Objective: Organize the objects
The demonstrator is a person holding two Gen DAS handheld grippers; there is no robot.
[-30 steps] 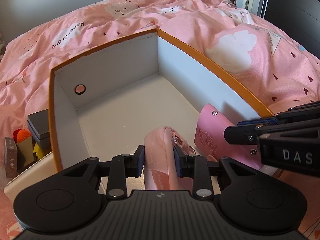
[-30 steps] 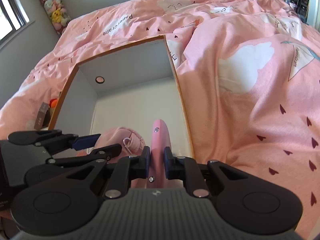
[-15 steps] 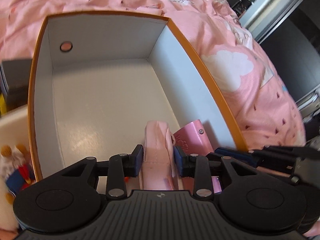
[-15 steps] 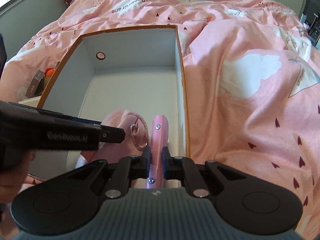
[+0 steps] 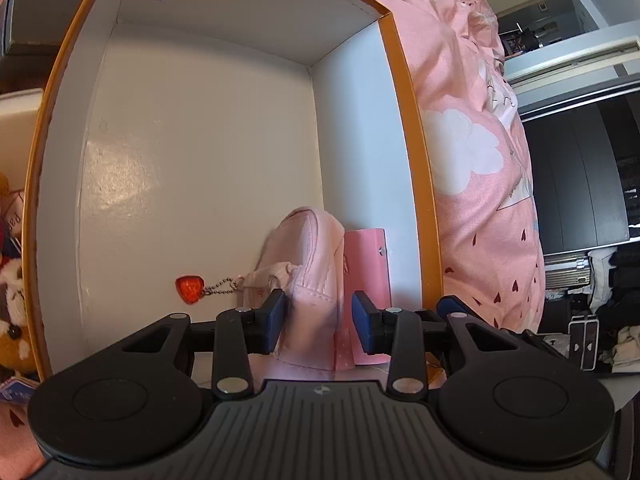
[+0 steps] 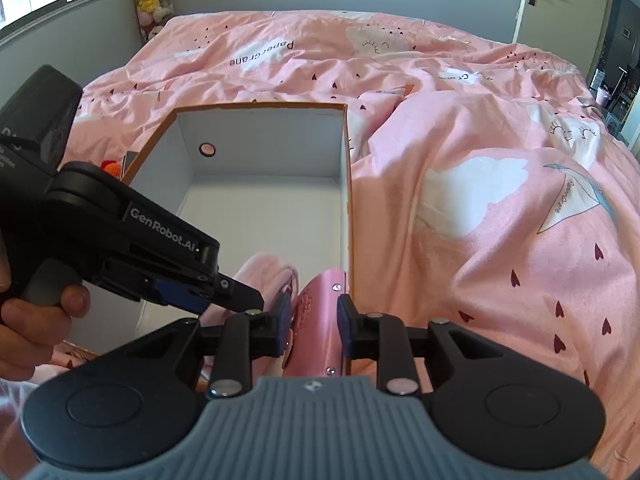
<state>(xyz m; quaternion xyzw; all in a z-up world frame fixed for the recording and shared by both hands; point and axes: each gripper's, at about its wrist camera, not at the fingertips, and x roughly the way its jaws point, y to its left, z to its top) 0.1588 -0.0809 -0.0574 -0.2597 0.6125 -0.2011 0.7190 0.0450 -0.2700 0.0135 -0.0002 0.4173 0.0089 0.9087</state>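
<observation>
The pink pouch (image 5: 308, 280) stands on edge on the floor of the box (image 5: 180, 152), near the box's near right corner. A red charm (image 5: 189, 289) on a short chain lies on the box floor just beside it. The pink wallet (image 5: 366, 264) stands upright between the pouch and the right wall of the box, touching or nearly touching both.

Left gripper (image 5: 318, 322): the jaws are opening. The pouch is between them, one pad close against it and the other clear of it.

Right gripper (image 6: 310, 326): the jaws are opening. The wallet (image 6: 320, 320) is between them with a gap visible at each side, so no grip is applied.

Step in hand, as judged: release of both items inside the box. Placement appears complete; withdrawal is not yet done.

Next move, as judged: lift each gripper straight out along the line of its fingers, with the jaws wide enough to clear the item. A sideways pull could tip the wallet or drag the soft pouch. The two grippers stand close together over the same corner, so take them out one at a time. Further items lie outside the box's left wall (image 5: 52, 128) on the bed (image 6: 480, 184).
</observation>
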